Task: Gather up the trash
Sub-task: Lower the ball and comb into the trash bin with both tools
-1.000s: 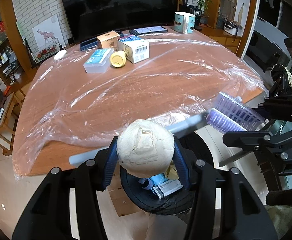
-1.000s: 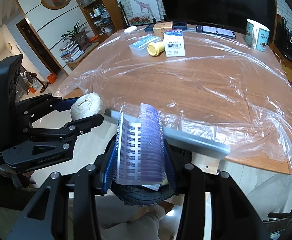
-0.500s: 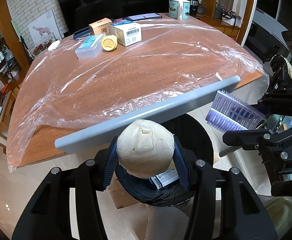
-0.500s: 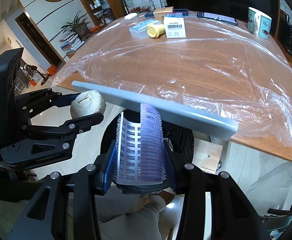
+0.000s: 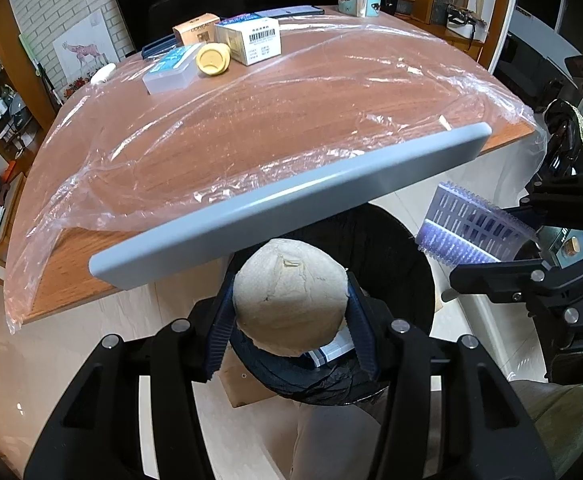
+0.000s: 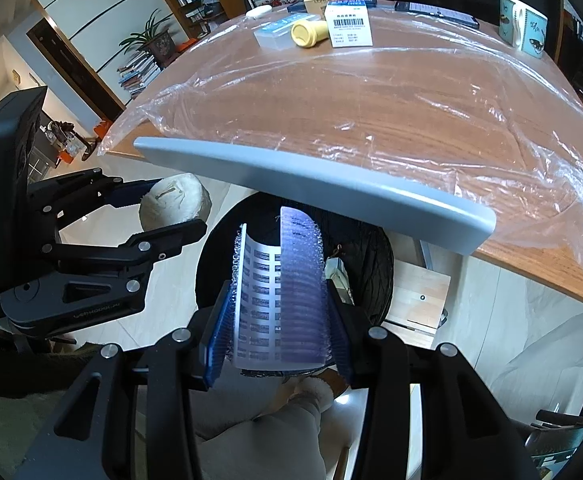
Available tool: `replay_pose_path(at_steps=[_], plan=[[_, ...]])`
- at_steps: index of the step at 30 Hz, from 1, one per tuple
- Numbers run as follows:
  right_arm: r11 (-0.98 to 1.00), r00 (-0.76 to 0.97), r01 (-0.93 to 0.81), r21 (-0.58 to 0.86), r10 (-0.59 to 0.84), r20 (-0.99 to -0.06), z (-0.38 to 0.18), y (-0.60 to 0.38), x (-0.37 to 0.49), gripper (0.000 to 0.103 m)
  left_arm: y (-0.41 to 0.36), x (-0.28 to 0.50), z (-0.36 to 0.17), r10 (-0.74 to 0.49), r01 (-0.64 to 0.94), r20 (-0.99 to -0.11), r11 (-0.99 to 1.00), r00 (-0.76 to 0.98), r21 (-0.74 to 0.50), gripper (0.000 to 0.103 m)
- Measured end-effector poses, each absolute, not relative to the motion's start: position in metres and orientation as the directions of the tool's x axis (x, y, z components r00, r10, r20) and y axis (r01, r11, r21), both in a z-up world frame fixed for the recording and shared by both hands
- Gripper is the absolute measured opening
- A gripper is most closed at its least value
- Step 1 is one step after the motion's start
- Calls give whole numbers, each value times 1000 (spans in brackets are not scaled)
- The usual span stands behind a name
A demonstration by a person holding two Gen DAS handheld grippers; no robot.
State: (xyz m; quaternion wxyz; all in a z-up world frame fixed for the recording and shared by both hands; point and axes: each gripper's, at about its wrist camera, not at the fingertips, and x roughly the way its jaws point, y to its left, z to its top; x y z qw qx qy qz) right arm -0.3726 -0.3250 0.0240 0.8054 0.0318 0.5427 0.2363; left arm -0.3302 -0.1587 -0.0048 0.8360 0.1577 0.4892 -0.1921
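Plastic sheeting covers the wooden bench (image 5: 331, 120) beyond both sets of fingers; the left gripper (image 5: 291, 312) is clamped on a pale crumpled ball (image 5: 291, 296), the right gripper (image 6: 277, 304) on a purple bristled roller (image 6: 279, 288); directly below the fingers gapes a black-lined bin (image 6: 367, 256); releasing well probably means centring each load over the opening, clear of the grey bar (image 5: 291, 200), before spreading the fingers.
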Motion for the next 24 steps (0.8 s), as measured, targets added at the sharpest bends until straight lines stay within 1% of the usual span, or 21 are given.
replay_pose_path(at_steps=[15, 24], plan=[[890, 240, -338, 305, 395, -887, -9, -319, -365, 43, -158, -324, -35, -127, 482, -911, 872, 393, 87, 53], [893, 230, -341, 294, 382, -895, -18, -315, -354, 43, -157, -323, -51, -106, 481, -925, 872, 365, 90, 53]])
